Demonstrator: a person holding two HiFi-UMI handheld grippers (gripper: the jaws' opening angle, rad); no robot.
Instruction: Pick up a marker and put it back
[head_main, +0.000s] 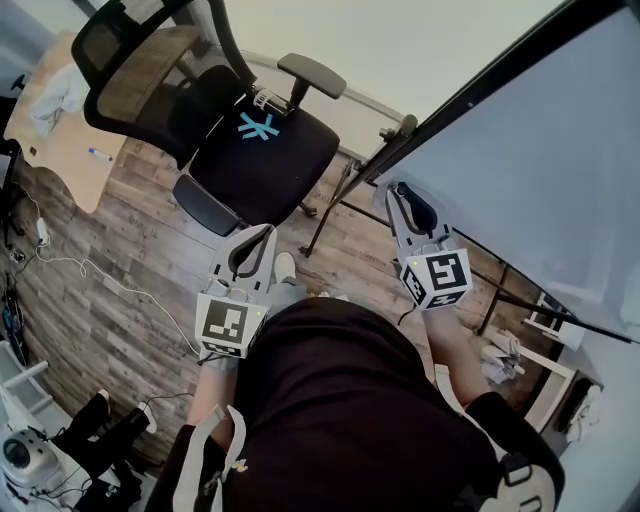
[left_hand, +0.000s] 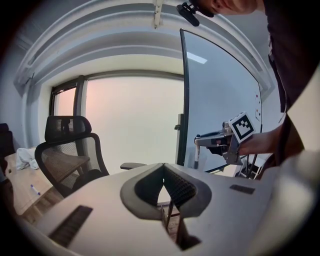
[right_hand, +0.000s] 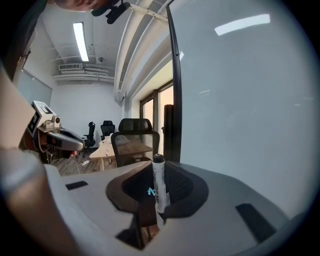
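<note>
Right gripper view: the right gripper fingers pinch a white marker with a black cap. It stands upright, cap up, just beside the pale whiteboard in a black frame.

Left gripper view: the left gripper fingers are pressed together with nothing between them. This view alone shows the marker side-on, its lower end below the right fingers.

Head view: the marker cannot be made out. Both grippers are held apart, with a black mesh office chair ahead on the wood-plank floor.

Wood floor — office chair, cable
</note>
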